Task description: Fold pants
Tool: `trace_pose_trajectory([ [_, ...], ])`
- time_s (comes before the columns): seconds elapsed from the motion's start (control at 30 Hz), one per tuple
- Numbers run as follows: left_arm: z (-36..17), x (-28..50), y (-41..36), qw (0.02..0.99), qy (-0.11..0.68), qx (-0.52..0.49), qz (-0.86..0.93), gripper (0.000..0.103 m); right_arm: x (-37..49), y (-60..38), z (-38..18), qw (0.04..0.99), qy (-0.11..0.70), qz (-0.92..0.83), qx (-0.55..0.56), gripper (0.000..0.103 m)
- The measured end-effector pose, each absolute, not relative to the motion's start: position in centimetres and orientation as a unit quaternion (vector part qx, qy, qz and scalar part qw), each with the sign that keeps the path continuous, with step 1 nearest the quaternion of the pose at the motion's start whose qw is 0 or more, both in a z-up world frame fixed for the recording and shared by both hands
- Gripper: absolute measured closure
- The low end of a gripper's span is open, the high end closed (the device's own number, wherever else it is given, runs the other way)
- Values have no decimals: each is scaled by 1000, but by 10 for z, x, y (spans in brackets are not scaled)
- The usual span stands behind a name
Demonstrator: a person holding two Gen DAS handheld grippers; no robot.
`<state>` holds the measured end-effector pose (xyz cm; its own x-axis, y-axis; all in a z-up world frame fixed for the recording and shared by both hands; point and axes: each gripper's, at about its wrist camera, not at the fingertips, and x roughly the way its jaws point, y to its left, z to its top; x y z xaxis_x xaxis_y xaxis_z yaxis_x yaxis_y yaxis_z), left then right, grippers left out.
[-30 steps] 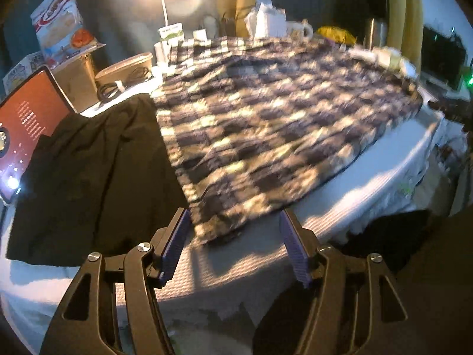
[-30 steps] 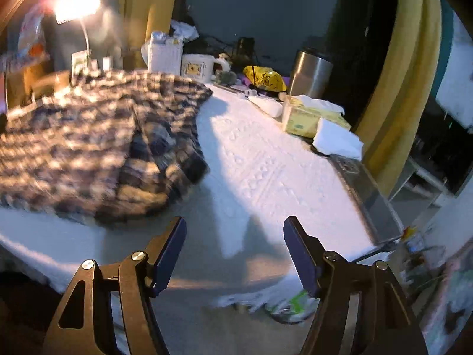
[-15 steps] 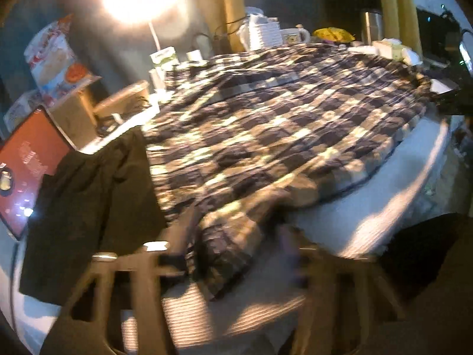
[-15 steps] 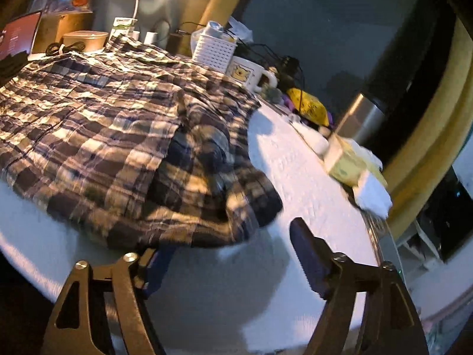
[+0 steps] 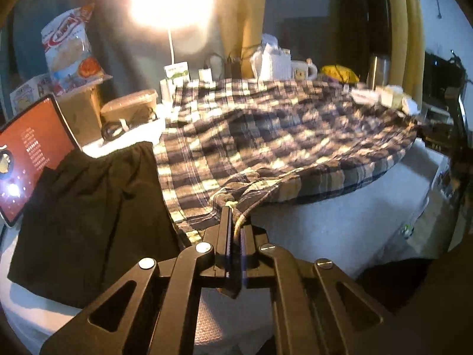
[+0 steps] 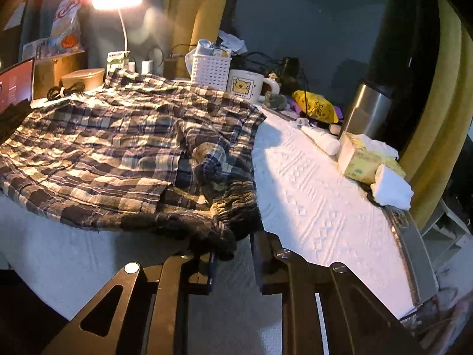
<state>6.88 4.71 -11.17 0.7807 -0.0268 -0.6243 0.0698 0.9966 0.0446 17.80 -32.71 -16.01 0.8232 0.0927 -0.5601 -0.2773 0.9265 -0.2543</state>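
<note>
Plaid cloth sits pinched between the jaws of the left gripper (image 5: 233, 222), which have just been closing and now clench a near hem corner of the pants (image 5: 266, 136), lifting it slightly off the table. The right gripper (image 6: 233, 254) has likewise just been closing; its jaws stand narrowed about the bunched, elasticated waistband at the garment's other near corner, the gathered cloth lying between them, though whether both pads press it firmly is hard to tell. The pants lie spread flat across the white textured tablecloth (image 6: 319, 201), near edge parallel to the table front.

Progress, as judged: the garment is laid out and both near corners are taken up; no fold is yet made, so the folds remain to be done.

The left view alone shows a black garment (image 5: 88, 201) beside the pants and a red-lit tablet (image 5: 29, 148). The right view alone shows the bare cloth to the right, a tissue box (image 6: 363, 162) and a steel flask (image 6: 366, 109).
</note>
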Motion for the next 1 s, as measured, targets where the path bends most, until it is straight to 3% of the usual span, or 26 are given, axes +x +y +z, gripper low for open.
trace_pose_trajectory([
  [1.0, -14, 146, 71, 975, 223, 9, -12, 100, 223, -344, -68, 965, 228, 120, -41, 85],
])
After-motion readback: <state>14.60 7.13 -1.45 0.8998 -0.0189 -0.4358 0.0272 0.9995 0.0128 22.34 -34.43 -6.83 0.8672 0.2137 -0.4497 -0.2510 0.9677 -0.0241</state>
